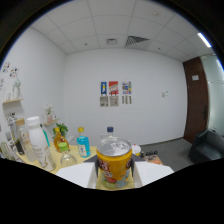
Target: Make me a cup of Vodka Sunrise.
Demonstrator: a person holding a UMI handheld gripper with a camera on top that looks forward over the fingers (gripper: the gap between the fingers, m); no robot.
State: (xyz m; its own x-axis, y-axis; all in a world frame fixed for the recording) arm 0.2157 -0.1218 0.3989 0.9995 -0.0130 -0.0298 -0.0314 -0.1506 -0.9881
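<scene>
In a white office room with posters [115, 93] on the far wall, the jaws hold the yellow can [114, 163] raised over the surface [75, 172], so keep it upright and steady until reaching the glass [67, 158]

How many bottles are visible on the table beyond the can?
3, possibly more hidden. A white plastic bottle stands furthest to the side, a blue-liquid bottle with yellow cap nearer the yellow drink can, and a blue-capped bottle pokes up behind the can.
</scene>
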